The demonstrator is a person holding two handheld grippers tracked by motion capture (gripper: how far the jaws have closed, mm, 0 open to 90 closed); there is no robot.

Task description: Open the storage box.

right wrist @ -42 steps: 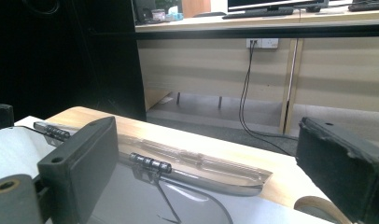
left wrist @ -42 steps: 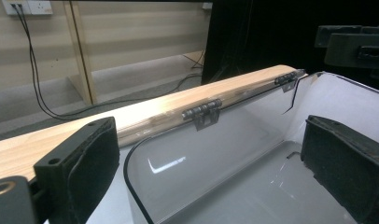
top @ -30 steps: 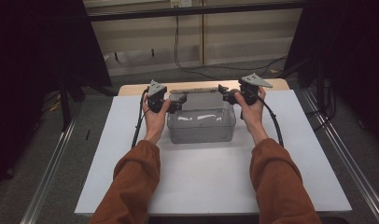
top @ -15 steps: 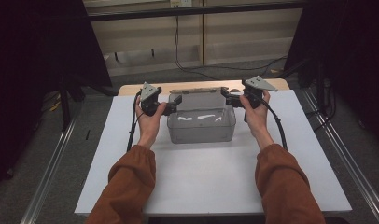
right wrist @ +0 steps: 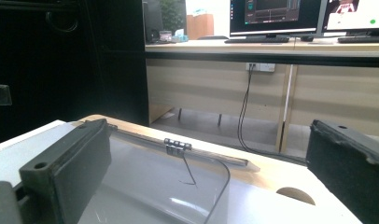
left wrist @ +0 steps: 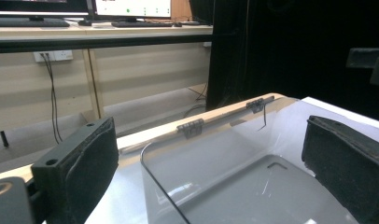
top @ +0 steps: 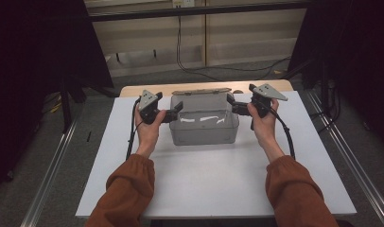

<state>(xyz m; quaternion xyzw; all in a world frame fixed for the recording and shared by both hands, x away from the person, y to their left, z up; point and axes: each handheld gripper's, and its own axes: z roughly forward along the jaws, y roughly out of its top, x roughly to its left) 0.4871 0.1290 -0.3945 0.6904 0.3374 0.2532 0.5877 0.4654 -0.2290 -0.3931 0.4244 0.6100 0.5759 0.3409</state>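
My big white table (top: pixel 218 179) has a see-through box (top: pixel 204 126) sitting near its far edge, in the middle. The box's lid (top: pixel 199 91) is flipped open and lies back behind it, held on by two little dark hinges (left wrist: pixel 191 126). My left tongs (top: pixel 173 112) are right beside the box's left end, and my right tongs (top: pixel 231 106) are right beside its right end. Both tongs are spread wide and hold nothing.
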